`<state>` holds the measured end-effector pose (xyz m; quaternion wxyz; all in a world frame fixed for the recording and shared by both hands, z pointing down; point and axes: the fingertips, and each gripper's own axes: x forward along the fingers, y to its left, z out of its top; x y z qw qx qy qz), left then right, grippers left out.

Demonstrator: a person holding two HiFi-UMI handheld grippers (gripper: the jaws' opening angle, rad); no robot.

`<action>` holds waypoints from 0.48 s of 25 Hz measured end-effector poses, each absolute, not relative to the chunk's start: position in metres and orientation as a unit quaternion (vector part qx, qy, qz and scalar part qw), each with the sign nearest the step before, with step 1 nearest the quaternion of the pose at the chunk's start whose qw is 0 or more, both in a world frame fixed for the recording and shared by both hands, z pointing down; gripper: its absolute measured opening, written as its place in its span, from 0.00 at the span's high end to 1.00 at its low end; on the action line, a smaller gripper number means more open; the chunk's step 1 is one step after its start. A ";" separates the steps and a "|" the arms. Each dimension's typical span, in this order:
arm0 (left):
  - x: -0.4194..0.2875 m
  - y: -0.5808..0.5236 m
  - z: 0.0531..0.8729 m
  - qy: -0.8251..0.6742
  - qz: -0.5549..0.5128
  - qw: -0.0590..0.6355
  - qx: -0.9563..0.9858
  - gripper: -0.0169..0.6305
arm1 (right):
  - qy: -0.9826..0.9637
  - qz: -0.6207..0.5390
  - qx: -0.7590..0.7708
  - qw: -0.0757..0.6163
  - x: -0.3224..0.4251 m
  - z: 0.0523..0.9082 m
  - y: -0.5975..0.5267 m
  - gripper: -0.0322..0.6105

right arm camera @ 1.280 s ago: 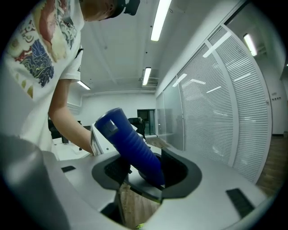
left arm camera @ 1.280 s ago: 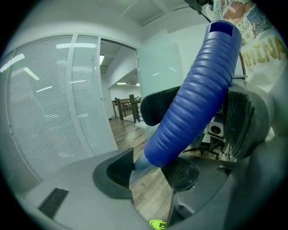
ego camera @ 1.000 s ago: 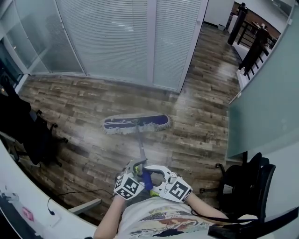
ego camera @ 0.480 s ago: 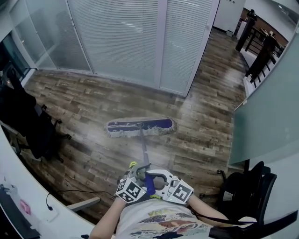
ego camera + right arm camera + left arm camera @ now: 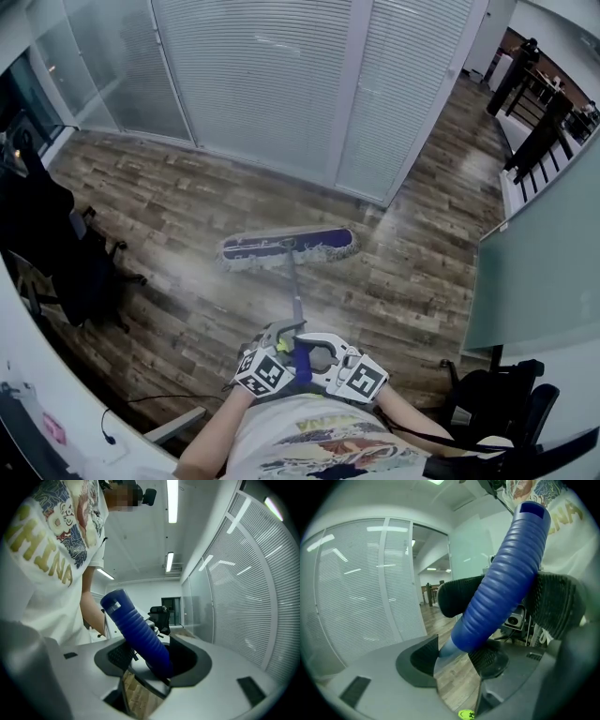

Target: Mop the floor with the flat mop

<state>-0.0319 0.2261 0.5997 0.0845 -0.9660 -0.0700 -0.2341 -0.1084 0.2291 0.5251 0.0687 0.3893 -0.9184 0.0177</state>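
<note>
On the wood floor, mid-frame, the flat mop head lies flat with its long side roughly parallel to the blind-covered glass wall. A bare strip of planks runs between the mop head and that wall's base. The pole runs from the head's middle back toward the person.

Left tool: jaws partly spread and pinching the blue grip at the pole's top, pads on both sides. Right tool: also clamped on the blue grip, just behind the left tool from the mop head. Its jaws have just been opening a little, with the grip between them.

Room around the mop head:
- Left of the head there are open planks, then a black office chair, well apart.
- Right of the head the floor is open up to the frosted panel edge.
- Beyond the head's right end, past the glass wall's corner, the planks carry on into a passage.
- On the person's side of the head is bare floor down to the tools.
- A white desk edge curves in well left of the pole, with a thin cable on the floor by it.
- A second black chair sits well right of the pole, under the frosted panel.
</note>
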 end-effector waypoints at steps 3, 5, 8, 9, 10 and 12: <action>-0.021 0.172 0.593 -0.078 -0.232 0.079 -0.966 0.71 | -0.916 0.014 0.398 0.058 -0.097 0.517 0.172 0.61; -0.012 0.138 0.589 -0.082 -0.231 0.075 -0.967 0.71 | -0.913 0.012 0.405 0.043 -0.088 0.511 0.137 0.61; 0.003 0.090 0.586 -0.083 -0.226 0.074 -0.968 0.71 | -0.909 0.008 0.415 0.027 -0.073 0.508 0.089 0.61; 0.008 0.076 0.587 -0.083 -0.226 0.075 -0.968 0.71 | -0.909 0.005 0.417 0.026 -0.068 0.509 0.075 0.61; 0.013 0.065 0.588 -0.085 -0.226 0.076 -0.967 0.71 | -0.908 0.004 0.418 0.025 -0.063 0.510 0.064 0.61; 0.027 0.047 0.593 -0.089 -0.229 0.079 -0.966 0.71 | -0.906 0.007 0.423 0.019 -0.049 0.514 0.045 0.60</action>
